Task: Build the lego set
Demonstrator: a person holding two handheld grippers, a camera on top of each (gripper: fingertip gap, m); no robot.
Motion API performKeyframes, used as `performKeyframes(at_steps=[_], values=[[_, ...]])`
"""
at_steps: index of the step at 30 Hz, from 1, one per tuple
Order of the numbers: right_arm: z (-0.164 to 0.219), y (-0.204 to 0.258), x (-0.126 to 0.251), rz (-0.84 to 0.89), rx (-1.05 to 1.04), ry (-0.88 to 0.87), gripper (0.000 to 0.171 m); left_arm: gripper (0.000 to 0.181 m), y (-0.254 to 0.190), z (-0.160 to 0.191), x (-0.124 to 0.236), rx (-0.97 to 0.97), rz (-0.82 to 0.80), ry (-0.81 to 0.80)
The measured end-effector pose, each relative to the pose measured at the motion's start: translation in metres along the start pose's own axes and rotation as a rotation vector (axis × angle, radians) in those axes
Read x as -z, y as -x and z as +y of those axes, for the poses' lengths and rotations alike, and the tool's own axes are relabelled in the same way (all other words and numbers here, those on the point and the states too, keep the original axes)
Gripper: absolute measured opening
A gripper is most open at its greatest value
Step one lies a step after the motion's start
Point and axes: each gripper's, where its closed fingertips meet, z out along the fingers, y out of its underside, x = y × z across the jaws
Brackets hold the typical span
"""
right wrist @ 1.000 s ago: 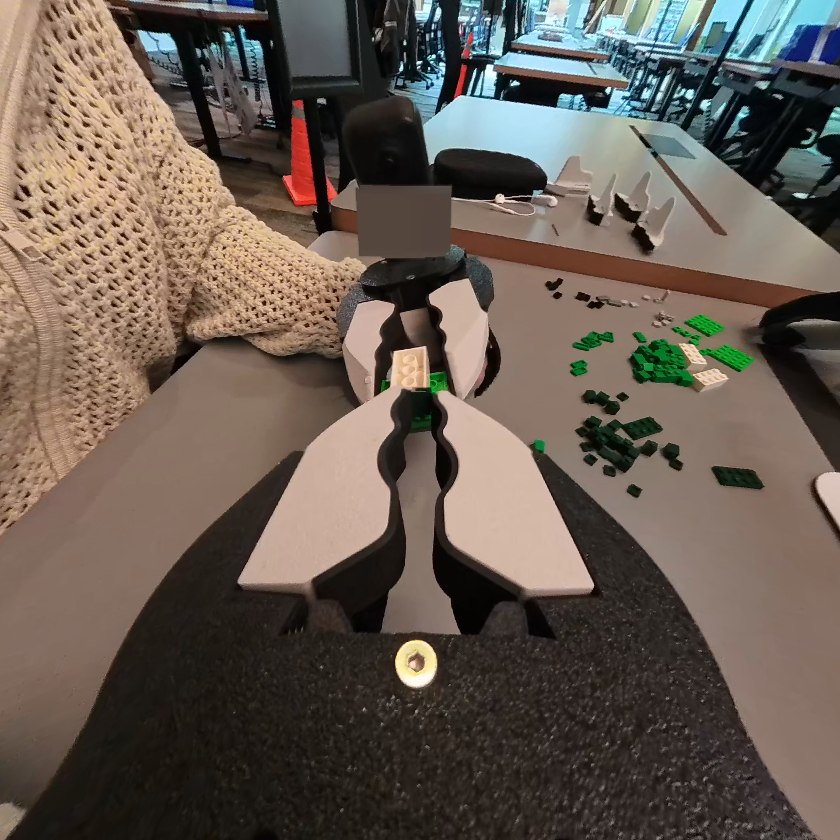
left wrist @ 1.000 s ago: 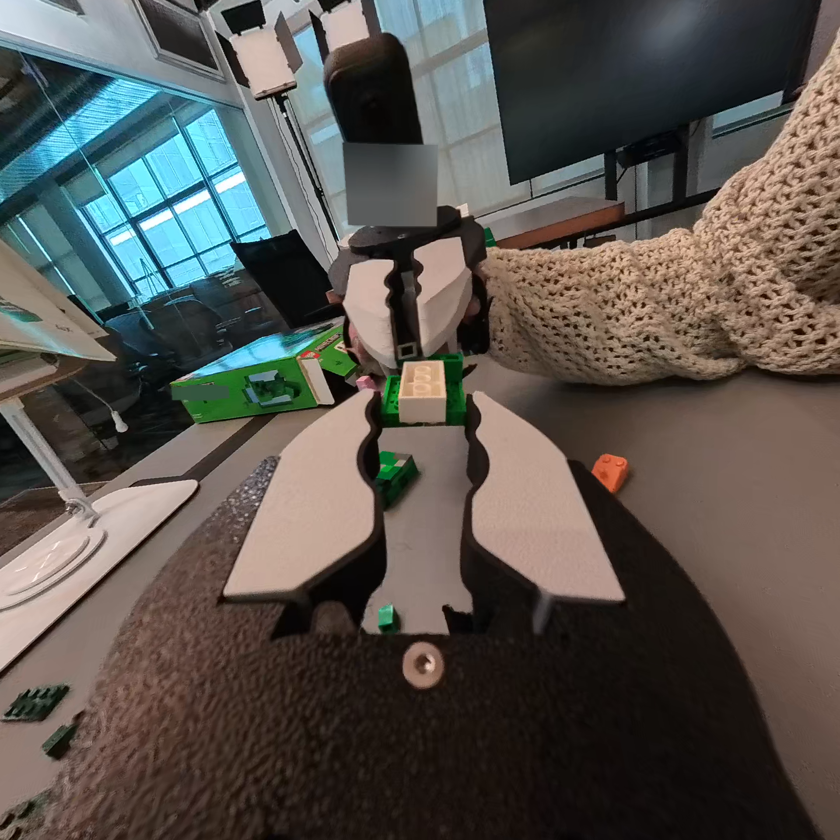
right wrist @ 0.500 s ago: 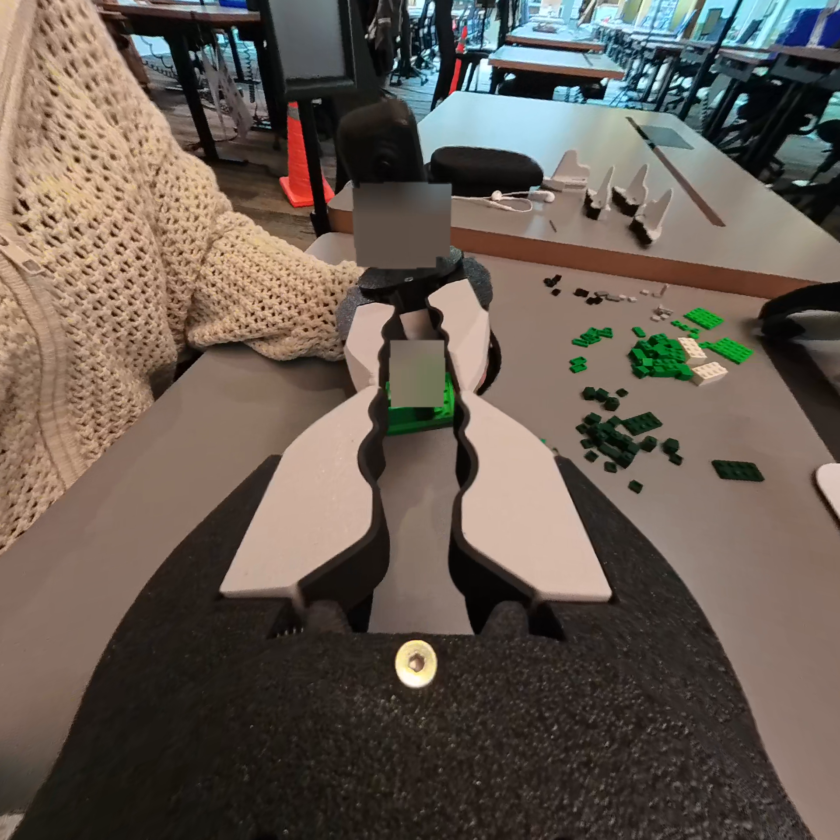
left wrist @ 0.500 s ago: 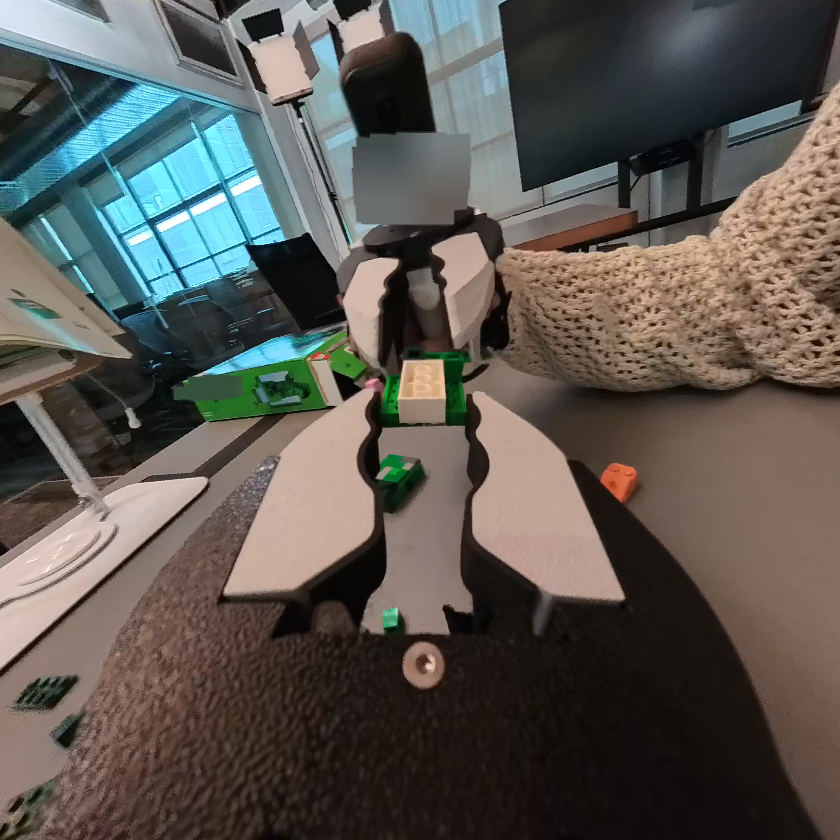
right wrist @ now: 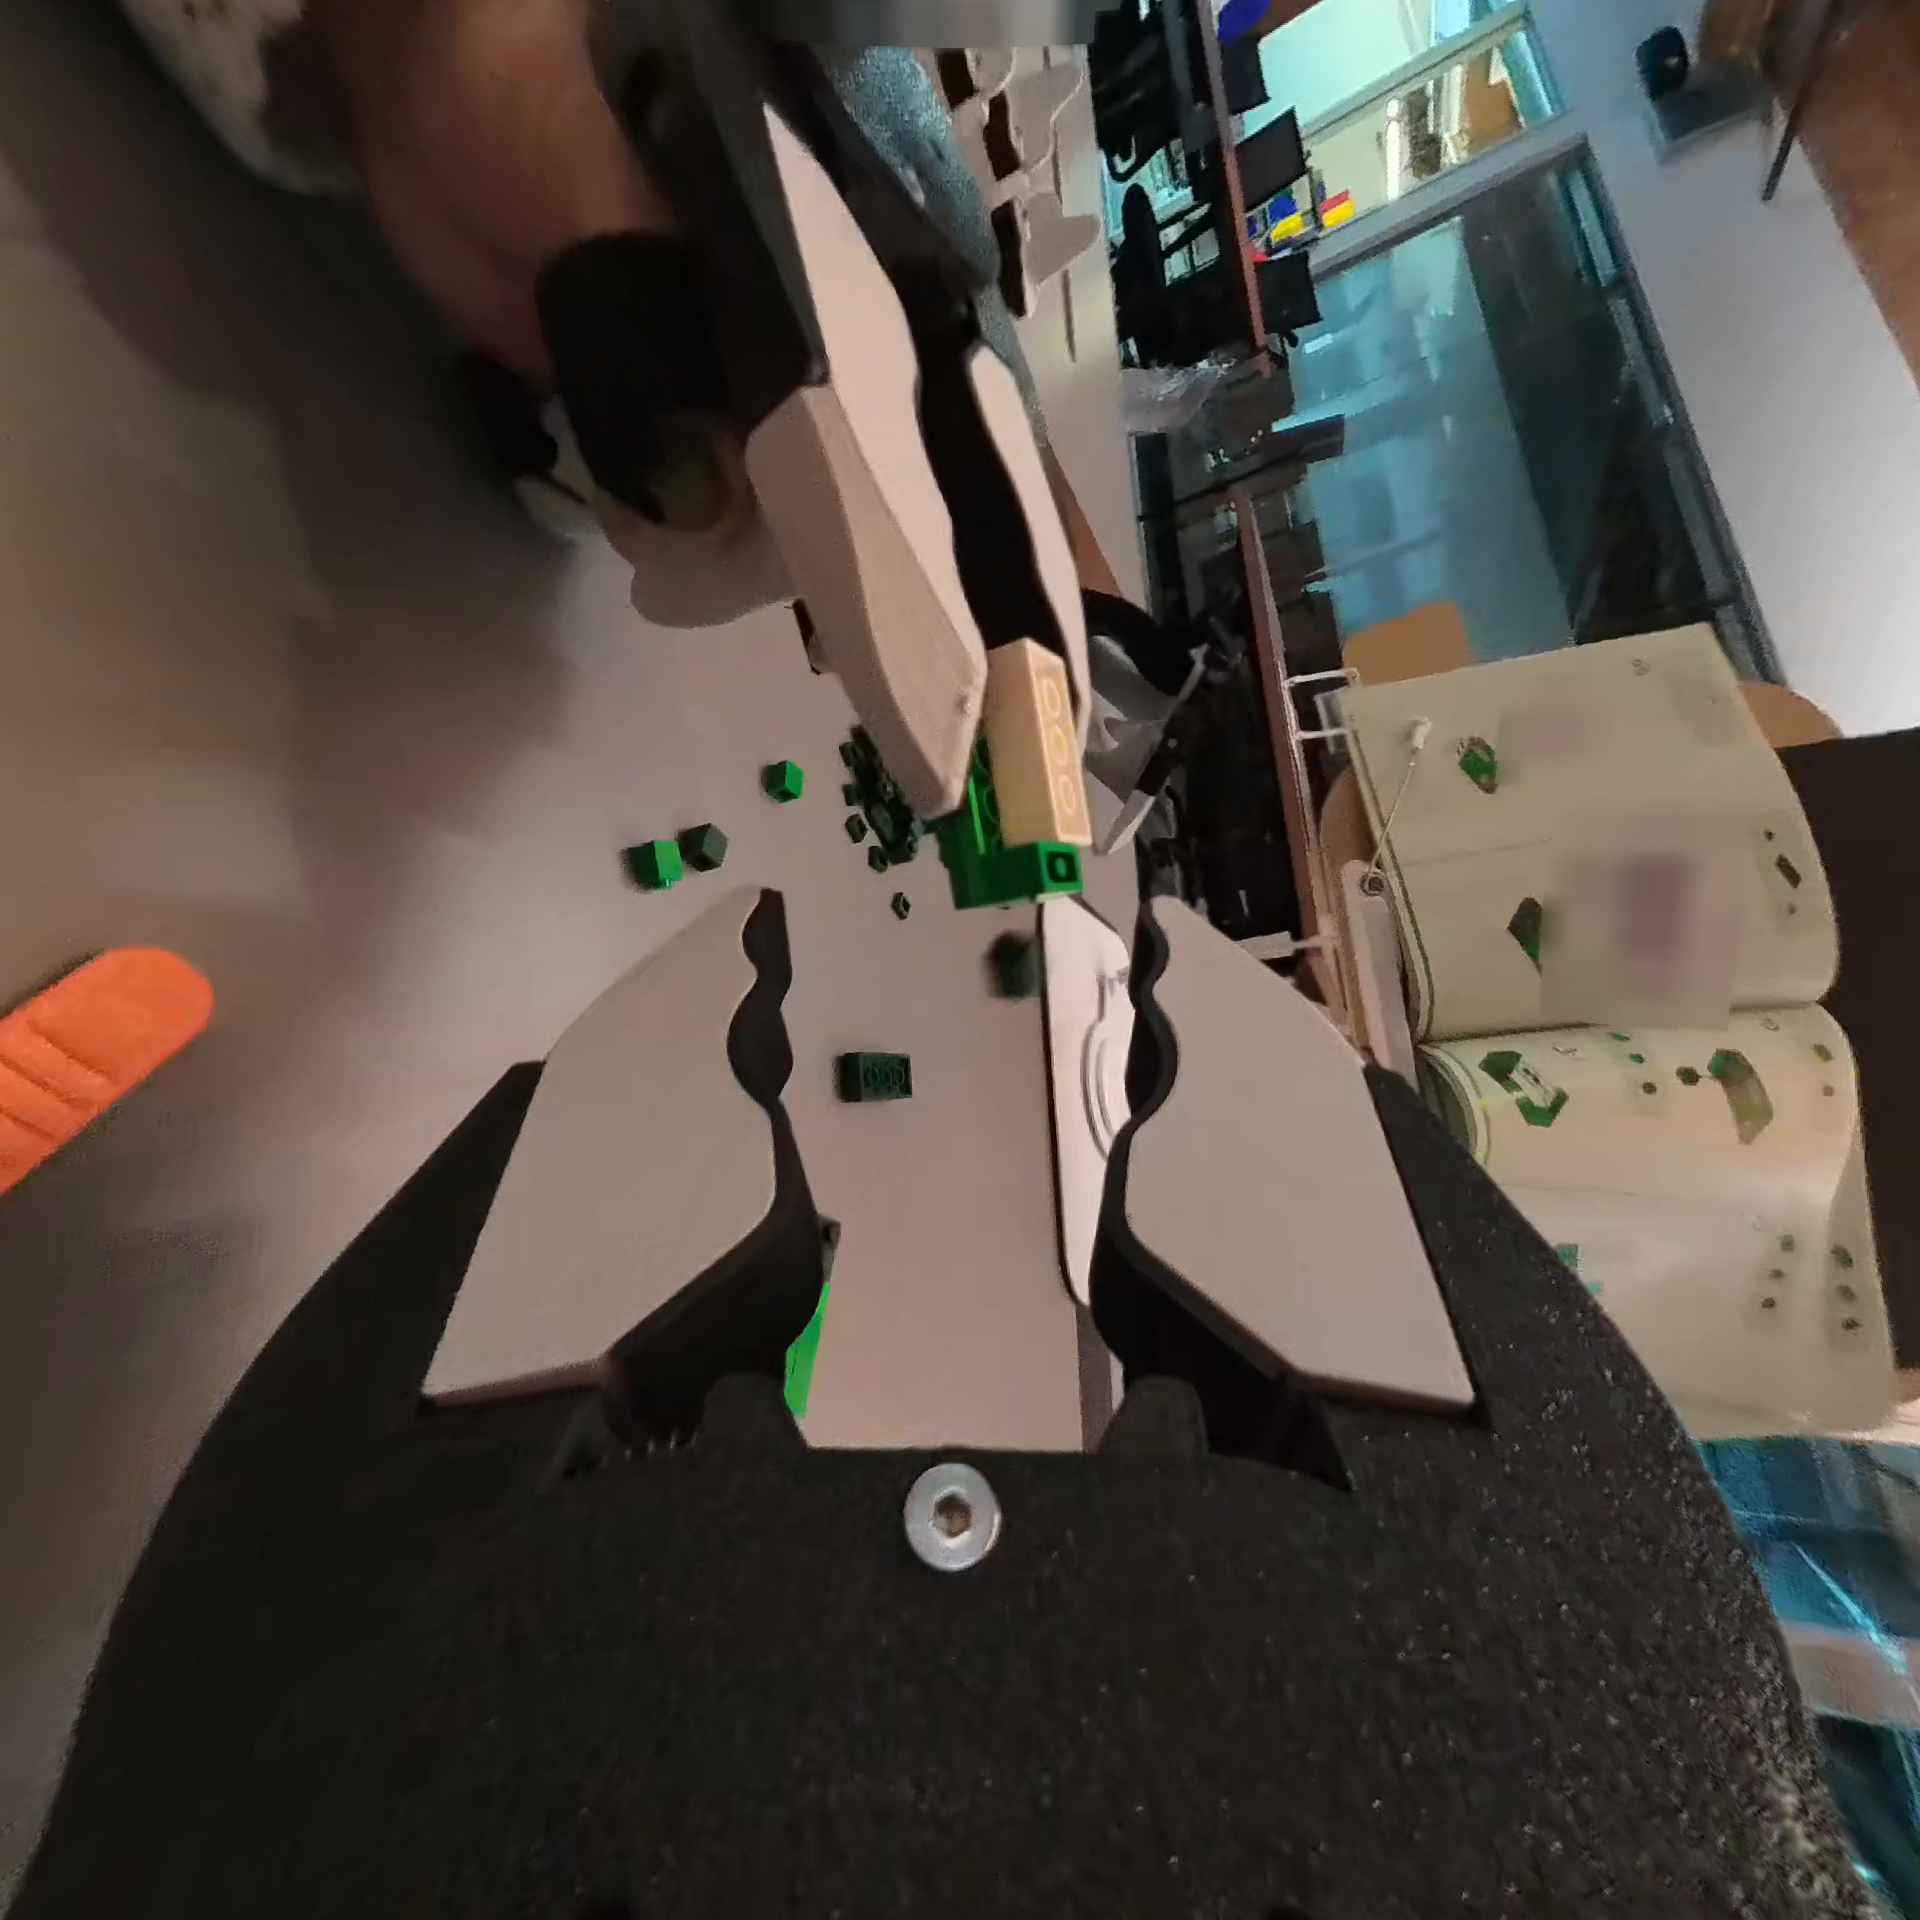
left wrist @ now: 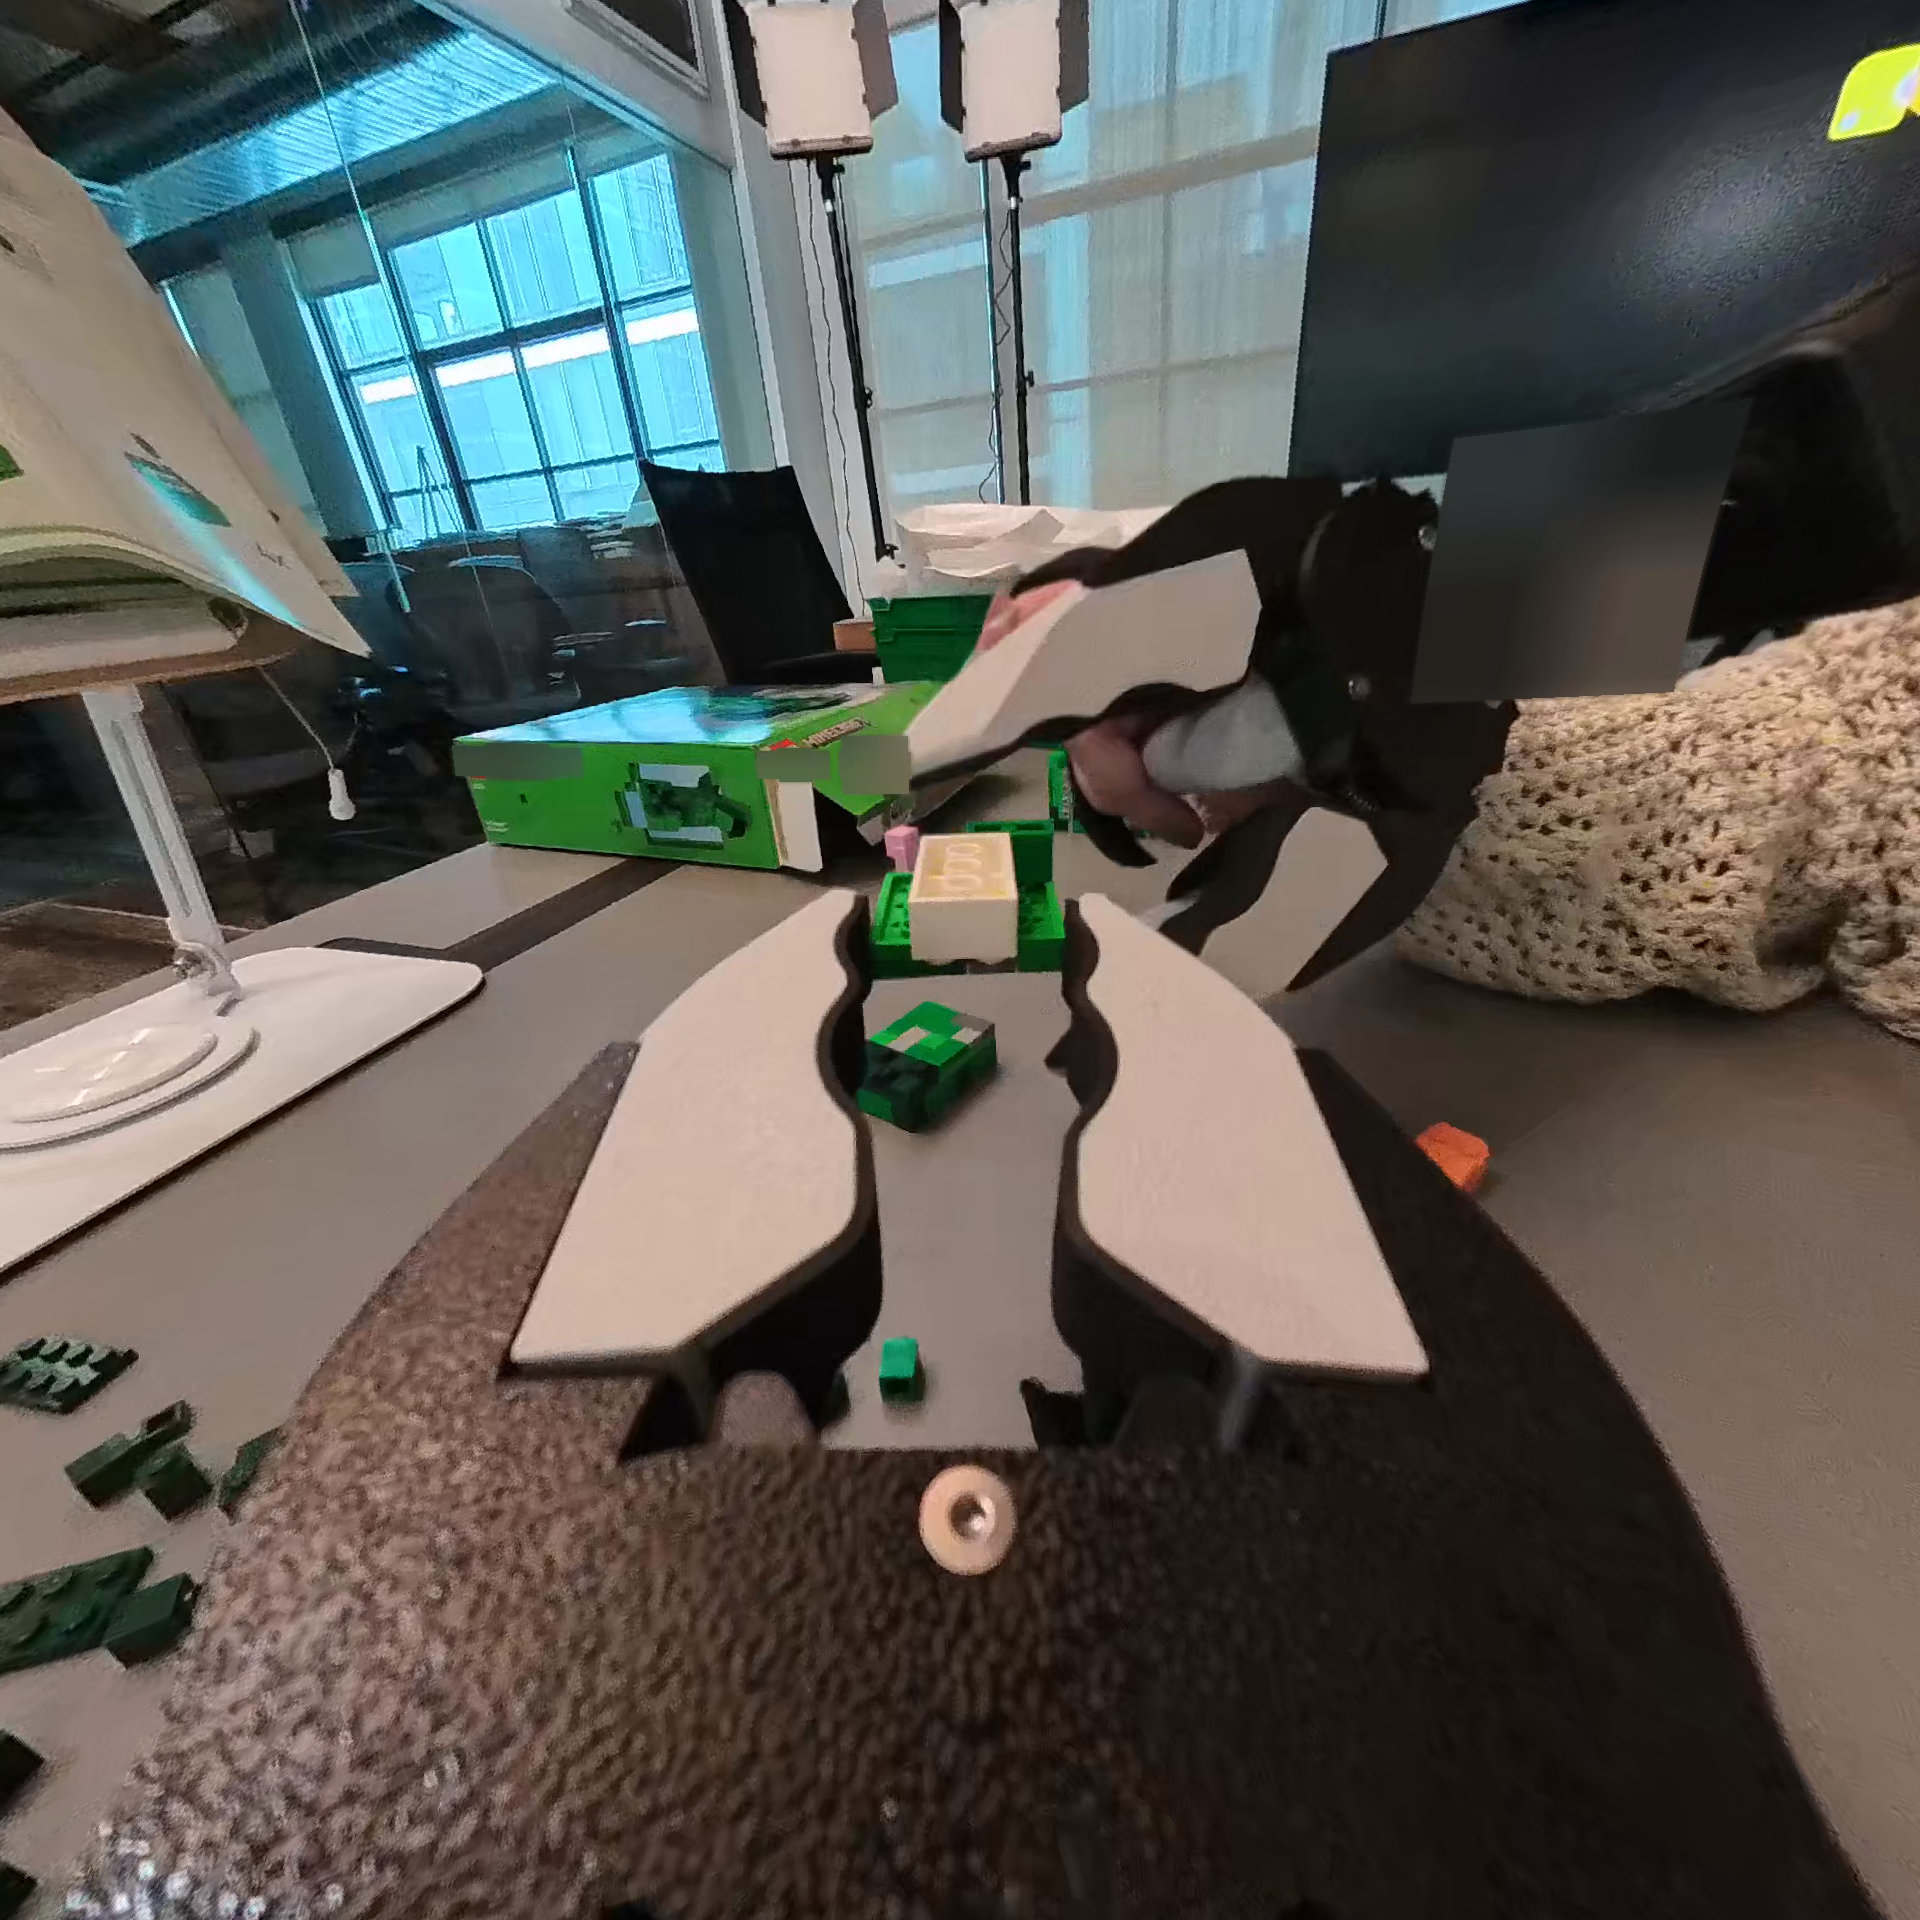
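My left gripper (left wrist: 968, 925) is shut on a green lego assembly (left wrist: 888, 925) with a white brick (left wrist: 961, 899) pressed on top, held just above the grey table (left wrist: 1662, 1299). In the right wrist view the same assembly (right wrist: 1013, 883) sits in the left gripper (right wrist: 1013, 774). My right gripper (right wrist: 956, 920) is open and empty, rolled on its side, a short way from the assembly. One of its white fingers (left wrist: 1081, 655) shows above and right of the assembly.
A small green patterned block (left wrist: 925, 1070) and a tiny green piece (left wrist: 899, 1369) lie under the left gripper. An orange brick (left wrist: 1452, 1153) lies right, the green box (left wrist: 665, 779) behind, a white stand base (left wrist: 208, 1039) left. Loose green pieces (right wrist: 675, 857) and an orange tool (right wrist: 94, 1039) lie nearby. Less than 4 cm separates the two grippers' tips. The tiny green piece (left wrist: 899, 1369) lies around 7 cm away from my right fingertips. The right camera catches it too, in the right wrist view (right wrist: 663, 854).
My right gripper opened, let go of the white brick, drew back to the right and rolled onto its side. The left gripper kept hold of the assembly.
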Motion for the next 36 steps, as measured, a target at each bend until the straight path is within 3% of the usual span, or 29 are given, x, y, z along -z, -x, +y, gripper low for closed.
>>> performKeyframes(at_steps=[6, 10, 15, 20, 27, 32, 36], values=[[0.004, -0.005, 0.004, 0.012, -0.042, -0.014, 0.059, 0.036, 0.004, 0.0, 0.001, -0.014, -0.023, 0.001], [0.017, 0.003, 0.007, -0.041, -0.175, -0.002, 0.051, 0.036, 0.025, 0.0, 0.007, -0.052, -0.161, 0.008], [0.012, 0.043, 0.009, -0.323, -0.546, -0.072, 0.034, 0.036, 0.052, -0.005, 0.019, -0.105, -0.349, -0.006], [-0.035, 0.081, 0.016, -0.655, -0.744, -0.159, 0.025, 0.036, 0.062, -0.007, 0.025, -0.161, -0.436, -0.008], [-0.075, 0.107, -0.006, -0.706, -0.72, -0.051, 0.02, 0.036, 0.076, -0.011, 0.037, -0.178, -0.545, -0.019], [-0.071, 0.12, -0.017, -0.734, -0.585, 0.029, 0.018, 0.036, 0.073, -0.009, 0.033, -0.17, -0.516, -0.006], [-0.07, 0.122, -0.02, -0.785, -0.63, 0.009, 0.017, 0.036, 0.068, -0.006, 0.028, -0.179, -0.483, 0.01]])
